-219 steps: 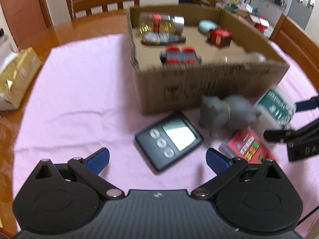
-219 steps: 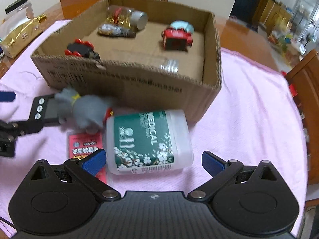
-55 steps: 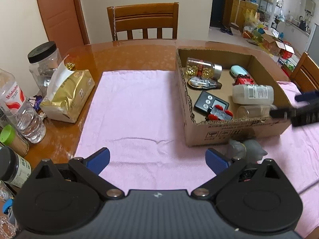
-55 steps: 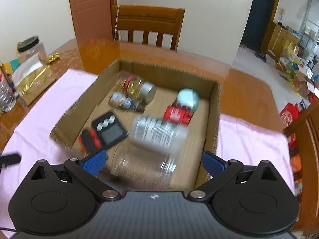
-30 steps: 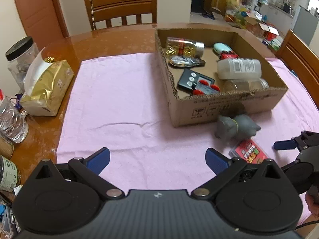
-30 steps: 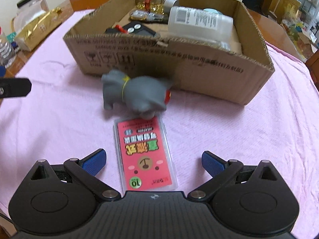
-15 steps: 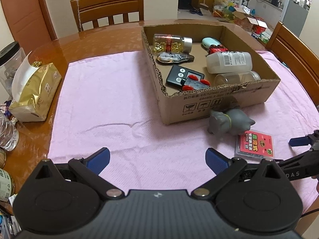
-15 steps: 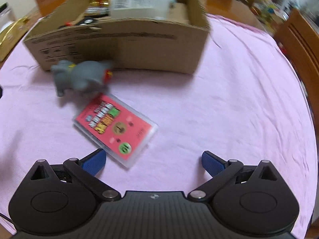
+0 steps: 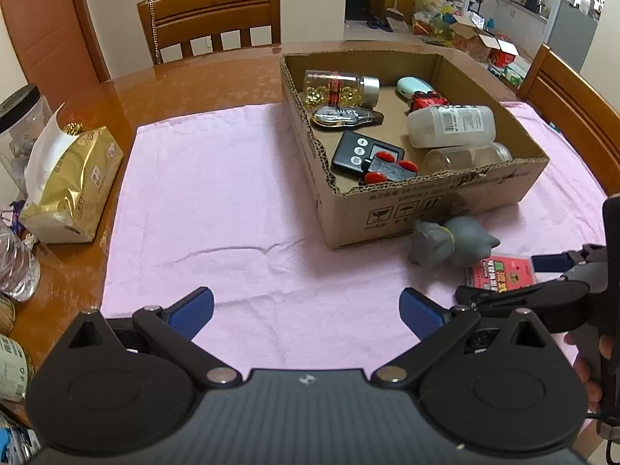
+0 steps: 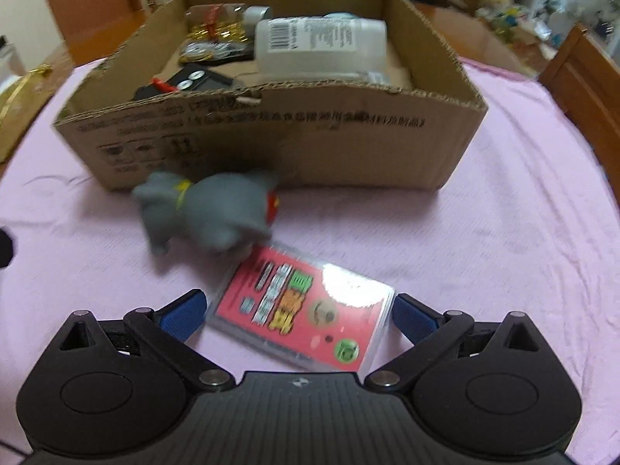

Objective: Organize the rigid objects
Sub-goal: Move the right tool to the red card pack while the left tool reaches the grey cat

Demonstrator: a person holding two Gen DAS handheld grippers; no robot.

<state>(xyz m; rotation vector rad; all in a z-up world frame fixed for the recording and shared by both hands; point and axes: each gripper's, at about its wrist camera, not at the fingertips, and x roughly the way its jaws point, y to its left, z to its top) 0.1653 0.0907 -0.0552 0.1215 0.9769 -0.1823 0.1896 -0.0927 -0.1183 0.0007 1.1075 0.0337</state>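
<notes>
A cardboard box [image 9: 438,209] [image 10: 271,139] on the pink cloth holds a white bottle [image 9: 451,126], a black timer [image 9: 366,151], a pill jar [image 9: 341,89] and small toys. A grey toy cat [image 9: 451,240] [image 10: 209,213] lies in front of the box. A pink card case [image 10: 306,310] [image 9: 502,273] lies beside the cat. My right gripper [image 10: 298,312] is open with its blue fingertips on either side of the case. My left gripper [image 9: 306,308] is open and empty over bare cloth.
A gold tissue pack [image 9: 69,186], a plastic jar [image 9: 19,124] and bottles [image 9: 15,263] stand at the table's left edge. Wooden chairs stand behind [image 9: 209,15] and to the right [image 9: 573,104] of the table.
My right gripper has moved in on the pink card case, which now lies between its fingers. The left gripper has shifted slightly.
</notes>
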